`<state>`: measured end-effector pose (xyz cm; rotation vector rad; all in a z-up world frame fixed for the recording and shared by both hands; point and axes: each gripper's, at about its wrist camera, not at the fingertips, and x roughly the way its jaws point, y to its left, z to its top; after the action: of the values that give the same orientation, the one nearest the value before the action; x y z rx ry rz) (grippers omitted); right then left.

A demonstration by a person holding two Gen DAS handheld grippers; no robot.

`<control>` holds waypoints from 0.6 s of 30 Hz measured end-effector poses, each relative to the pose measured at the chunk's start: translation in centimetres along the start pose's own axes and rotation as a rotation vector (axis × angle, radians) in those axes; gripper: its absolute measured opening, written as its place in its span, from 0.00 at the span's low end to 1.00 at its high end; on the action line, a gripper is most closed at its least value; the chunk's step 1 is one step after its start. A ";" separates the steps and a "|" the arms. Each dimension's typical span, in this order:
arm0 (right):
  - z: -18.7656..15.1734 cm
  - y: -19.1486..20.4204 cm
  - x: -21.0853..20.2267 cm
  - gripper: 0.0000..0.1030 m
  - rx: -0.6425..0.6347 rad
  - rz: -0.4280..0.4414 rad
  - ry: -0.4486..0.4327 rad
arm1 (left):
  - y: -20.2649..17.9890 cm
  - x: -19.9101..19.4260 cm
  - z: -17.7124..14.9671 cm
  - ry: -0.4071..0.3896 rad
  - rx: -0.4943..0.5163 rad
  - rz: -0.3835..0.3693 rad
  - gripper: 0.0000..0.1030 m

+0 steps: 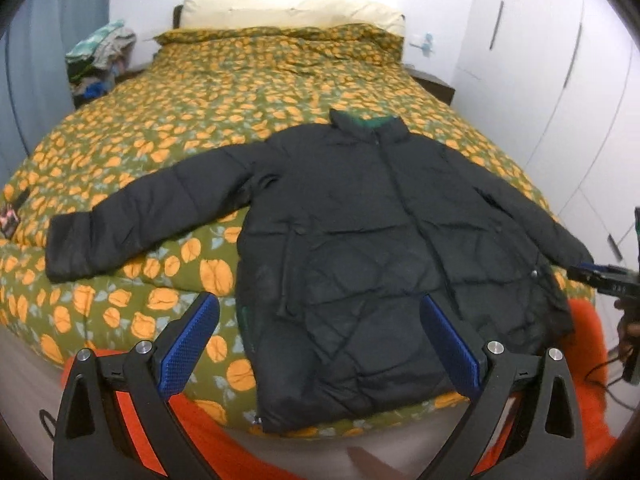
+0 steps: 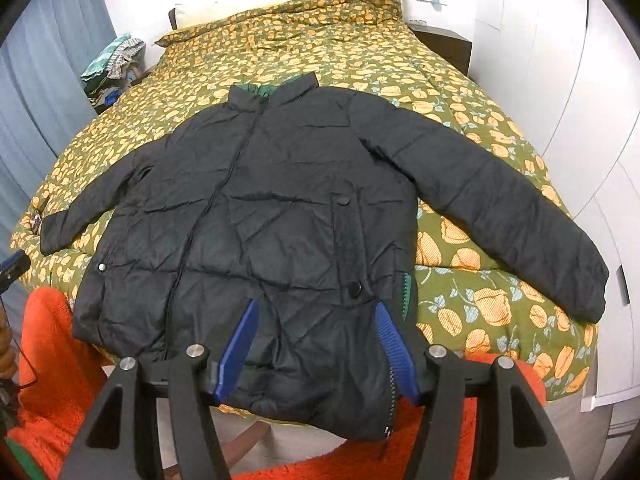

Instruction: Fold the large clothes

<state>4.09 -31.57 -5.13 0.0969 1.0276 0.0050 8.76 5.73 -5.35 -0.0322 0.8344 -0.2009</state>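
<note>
A black quilted puffer jacket (image 1: pixel 372 216) (image 2: pixel 256 200) lies flat and zipped on the bed, collar toward the pillows and both sleeves spread out to the sides. Its hem hangs a little over the bed's near edge. My left gripper (image 1: pixel 320 304) hovers above the hem's left part, blue pads wide apart with nothing between them. Above the hem's right part my right gripper (image 2: pixel 316 308) is open too, not as wide, and its pads touch no cloth. The right gripper's tip (image 1: pixel 596 276) also shows at the right edge of the left wrist view.
The bed has an olive duvet (image 1: pixel 208 92) with orange flowers and cream pillows (image 1: pixel 288 12) at the head. A pile of clothes (image 1: pixel 100 56) sits at the back left. White wardrobe doors (image 2: pixel 568 80) run along the right. The person's fuzzy orange garment (image 2: pixel 44 340) fills the foreground.
</note>
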 end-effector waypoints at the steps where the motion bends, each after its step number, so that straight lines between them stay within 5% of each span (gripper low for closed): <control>1: 0.0 0.0 0.1 0.61 0.001 0.000 0.002 | -0.3 -0.1 -0.1 -0.001 0.011 0.006 0.97; 9: 0.1 1.7 0.4 0.61 -0.021 0.008 0.010 | 0.1 -0.9 0.7 0.036 -0.034 -0.038 0.98; 18: 0.6 4.2 1.8 0.61 -0.043 0.022 0.045 | 0.8 -1.7 -1.5 0.070 -0.031 0.010 0.98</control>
<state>5.65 -27.36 -6.02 0.0687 1.0705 0.0492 6.65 6.91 -5.17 -0.0499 0.9077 -0.1803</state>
